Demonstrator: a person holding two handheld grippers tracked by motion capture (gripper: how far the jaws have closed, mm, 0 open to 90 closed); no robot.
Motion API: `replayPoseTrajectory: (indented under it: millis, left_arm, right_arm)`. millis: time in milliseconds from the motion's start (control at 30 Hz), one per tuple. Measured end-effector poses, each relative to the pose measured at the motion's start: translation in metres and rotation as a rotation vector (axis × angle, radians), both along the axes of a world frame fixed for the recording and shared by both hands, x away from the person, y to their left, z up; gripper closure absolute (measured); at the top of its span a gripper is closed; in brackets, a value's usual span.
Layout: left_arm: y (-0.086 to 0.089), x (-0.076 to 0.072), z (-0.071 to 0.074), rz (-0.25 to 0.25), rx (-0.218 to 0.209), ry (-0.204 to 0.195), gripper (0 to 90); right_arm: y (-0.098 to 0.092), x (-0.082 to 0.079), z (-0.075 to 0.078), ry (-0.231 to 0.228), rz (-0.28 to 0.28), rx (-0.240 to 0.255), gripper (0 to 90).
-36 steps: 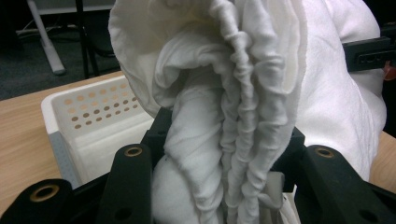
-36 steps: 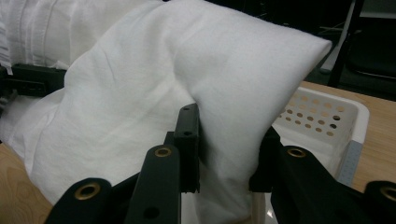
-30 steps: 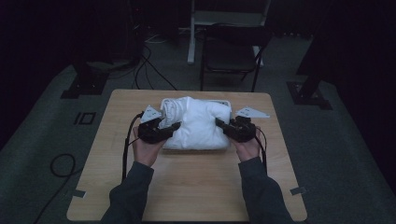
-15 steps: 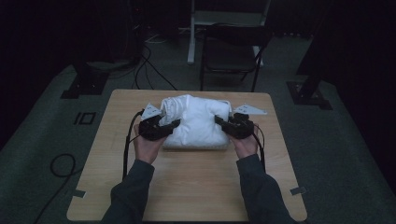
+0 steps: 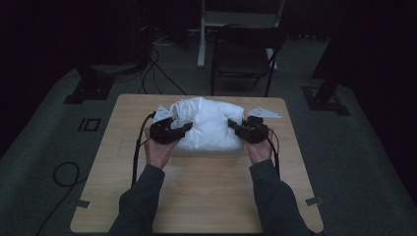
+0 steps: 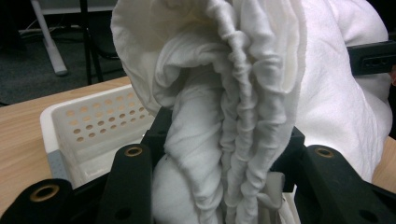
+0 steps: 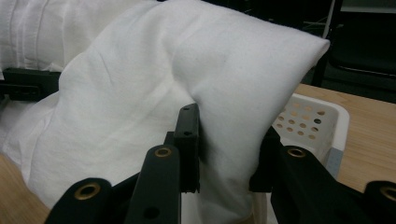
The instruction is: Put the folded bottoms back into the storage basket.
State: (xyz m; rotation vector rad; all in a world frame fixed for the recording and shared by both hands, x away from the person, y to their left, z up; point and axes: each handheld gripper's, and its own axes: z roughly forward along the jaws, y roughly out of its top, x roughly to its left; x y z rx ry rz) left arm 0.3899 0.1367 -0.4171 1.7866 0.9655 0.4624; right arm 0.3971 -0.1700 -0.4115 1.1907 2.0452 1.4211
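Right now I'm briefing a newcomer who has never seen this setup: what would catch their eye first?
A big white cloth bundle heaped mid-table, over a white perforated basket. The left gripper and right gripper each clamp a fold of it from opposite sides.

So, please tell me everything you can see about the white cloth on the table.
The white cloth is a soft, bulky bundle, woven fabric by its look, heaped over a white perforated basket on the wooden table. One side is smooth and puffed, the other gathered into tight wrinkles. The left gripper is shut on the gathered folds; the right gripper is shut on a smooth fold at the opposite end.
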Motion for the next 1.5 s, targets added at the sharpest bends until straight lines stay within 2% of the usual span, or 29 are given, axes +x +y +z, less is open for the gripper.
replayPoseTrajectory:
  millis: [500,1033,1500]
  left_arm:
    - [0.003,0.011,-0.006,0.007,-0.003,0.013,54.8]
    - [0.000,0.030,-0.010,0.022,0.023,0.037,54.9]
    - [0.002,0.044,-0.021,0.038,-0.007,0.067,54.9]
  right_arm:
    - [0.004,0.011,-0.006,0.008,-0.015,-0.005,71.4]
    - [0.007,0.026,-0.011,0.033,-0.034,-0.004,71.5]
    - [0.009,0.039,-0.015,0.053,-0.049,-0.011,71.6]
